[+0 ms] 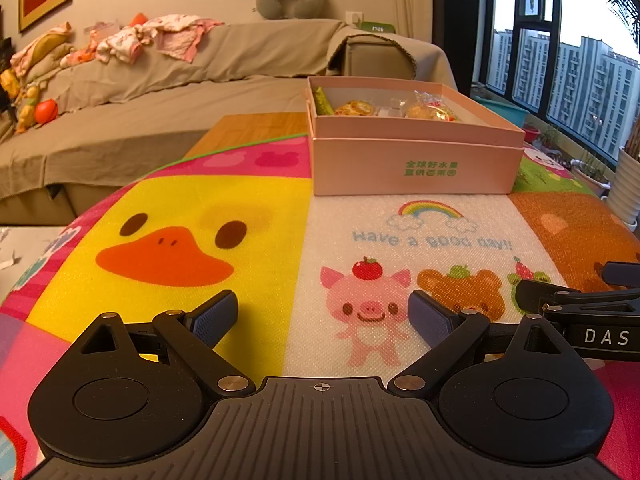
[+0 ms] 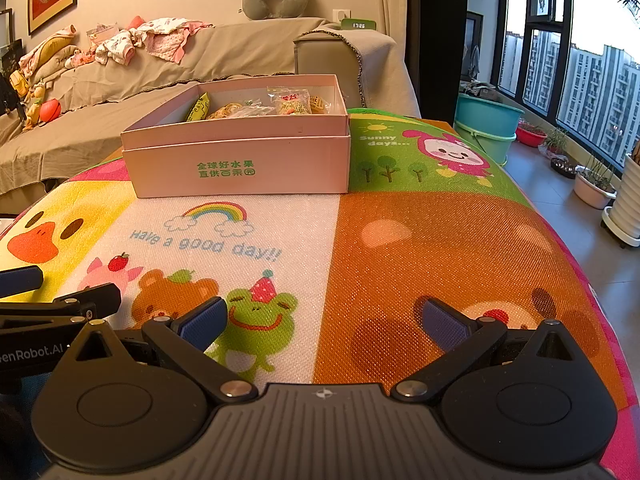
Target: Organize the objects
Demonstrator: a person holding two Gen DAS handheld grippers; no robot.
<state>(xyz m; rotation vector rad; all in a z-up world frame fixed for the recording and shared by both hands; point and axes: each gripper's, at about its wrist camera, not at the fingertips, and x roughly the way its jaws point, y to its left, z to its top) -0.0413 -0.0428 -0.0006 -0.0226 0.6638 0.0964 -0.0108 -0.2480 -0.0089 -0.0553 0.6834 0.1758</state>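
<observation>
**Snacks boxed, mat bare: the tidying looks nearly finished**

From my remote seat I read the scene left to right. My left gripper [image 1: 322, 316] hovers low over the colourful cartoon-printed play mat [image 1: 168, 200], near its front edge, its blue-padded fingers [image 1: 214, 316] spread wide with nothing between them. Ahead of it the duck-face panel is bare, and so is the white panel beside it. At the mat's far edge, around the middle, stands the open pale pink cardboard box [image 1: 412, 166], seated in what looks like its own upturned lid. Inside it lie the wrapped snack packets [image 1: 356, 109], yellow, orange and clear; I cannot count them. My right gripper [image 2: 322, 326] waits just beside the left one, over the orange bear panel, equally wide open and empty.

I judge the sorting largely done: every loose item I can see sits in the box, and I find nothing left on the mat to collect. Whether the box must yet be closed I cannot tell.

Writing: the mat says "Have a good day!!" and "Sunny days...". The box front bears green Chinese characters, 全球好水果 over a second line. The gripper housings show "DAS" and "enRobot.AI". A green digital clock [image 2: 359, 25] on the sofa arm reads 17:26
</observation>
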